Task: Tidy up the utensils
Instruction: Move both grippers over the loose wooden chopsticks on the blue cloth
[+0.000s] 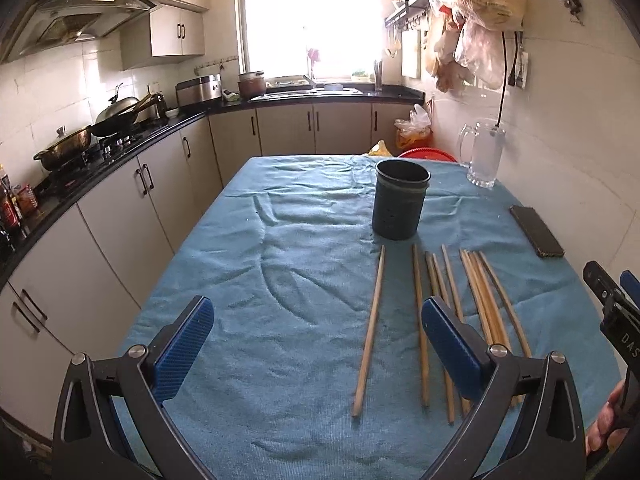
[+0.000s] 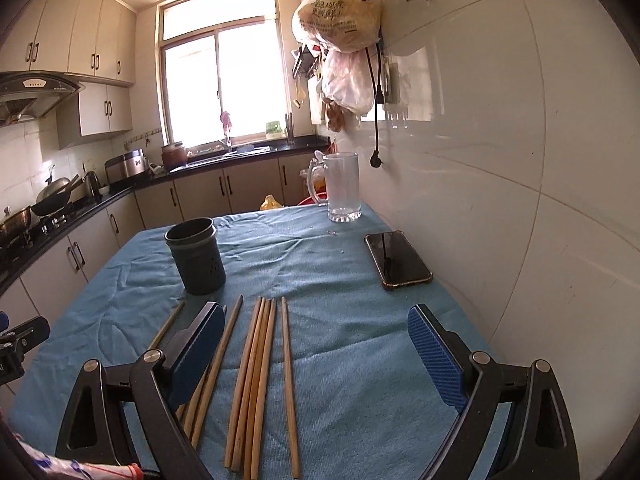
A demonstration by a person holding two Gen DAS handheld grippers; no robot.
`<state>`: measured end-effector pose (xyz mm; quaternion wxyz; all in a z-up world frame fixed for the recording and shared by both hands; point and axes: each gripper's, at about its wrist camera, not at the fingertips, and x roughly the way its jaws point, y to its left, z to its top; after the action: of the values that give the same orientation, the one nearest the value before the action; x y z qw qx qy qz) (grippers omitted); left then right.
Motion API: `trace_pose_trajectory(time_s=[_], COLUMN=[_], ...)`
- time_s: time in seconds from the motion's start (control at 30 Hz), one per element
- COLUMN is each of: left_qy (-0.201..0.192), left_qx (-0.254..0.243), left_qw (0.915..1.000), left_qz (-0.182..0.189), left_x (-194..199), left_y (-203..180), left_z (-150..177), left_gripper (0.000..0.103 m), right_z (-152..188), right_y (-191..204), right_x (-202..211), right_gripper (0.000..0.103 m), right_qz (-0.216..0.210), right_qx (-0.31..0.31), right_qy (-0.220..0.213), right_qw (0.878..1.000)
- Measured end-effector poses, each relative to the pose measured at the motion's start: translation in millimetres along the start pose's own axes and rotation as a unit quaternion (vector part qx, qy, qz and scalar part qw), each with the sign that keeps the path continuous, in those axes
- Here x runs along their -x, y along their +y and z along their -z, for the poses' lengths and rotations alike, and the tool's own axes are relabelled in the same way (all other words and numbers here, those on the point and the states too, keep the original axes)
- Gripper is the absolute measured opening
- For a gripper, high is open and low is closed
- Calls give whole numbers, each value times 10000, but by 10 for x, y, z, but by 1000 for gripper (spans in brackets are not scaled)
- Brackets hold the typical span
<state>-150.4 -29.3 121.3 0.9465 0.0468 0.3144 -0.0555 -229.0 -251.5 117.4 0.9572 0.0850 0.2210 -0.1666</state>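
two open grippers over a row of loose chopsticks

several wooden chopsticks (image 1: pixel 420 328) lie flat on a blue cloth (image 1: pixel 280 280) that covers the table, their lengths running roughly away from the cameras. one stick (image 1: pixel 370 332) lies apart on the left of the row; the rest sit closer together, some touching, in a loose fan to its right. in the right wrist view a tight bundle (image 2: pixel 254 384) lies side by side, with a single stick (image 2: pixel 289 384) just beside it on the right.

a dark round holder (image 1: pixel 398 200) stands upright on the cloth just beyond the far tips of the chopsticks. nothing shows above its rim.

the left gripper (image 1: pixel 316 344) hangs above the cloth with its blue pads spread wide and nothing between them; its right pad sits over the middle sticks of the row. the right gripper (image 2: pixel 316 356) is likewise spread wide and holds nothing; its left pad overlaps some of the sticks on the left of the bundle, while its right pad is over bare cloth.

a dark phone (image 2: pixel 398 260) lies flat on the cloth near the white tiled wall, well apart from the chopsticks. a clear glass mug (image 2: pixel 342 186) stands at the far corner of the table beside the wall.
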Motion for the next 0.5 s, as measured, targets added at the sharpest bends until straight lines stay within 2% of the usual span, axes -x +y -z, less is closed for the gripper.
trace_pose_trajectory(time_s=[0.5], left_qy=[366], left_qx=[-103], left_qw=[9993], left_qz=[-52], left_x=[-220], left_y=[12], left_z=[77], left_gripper=[103], right_z=[68], right_y=[57], right_x=[-153], right_gripper=[95], right_qz=[-70], right_qx=[40], right_qy=[341], right_qw=[9994])
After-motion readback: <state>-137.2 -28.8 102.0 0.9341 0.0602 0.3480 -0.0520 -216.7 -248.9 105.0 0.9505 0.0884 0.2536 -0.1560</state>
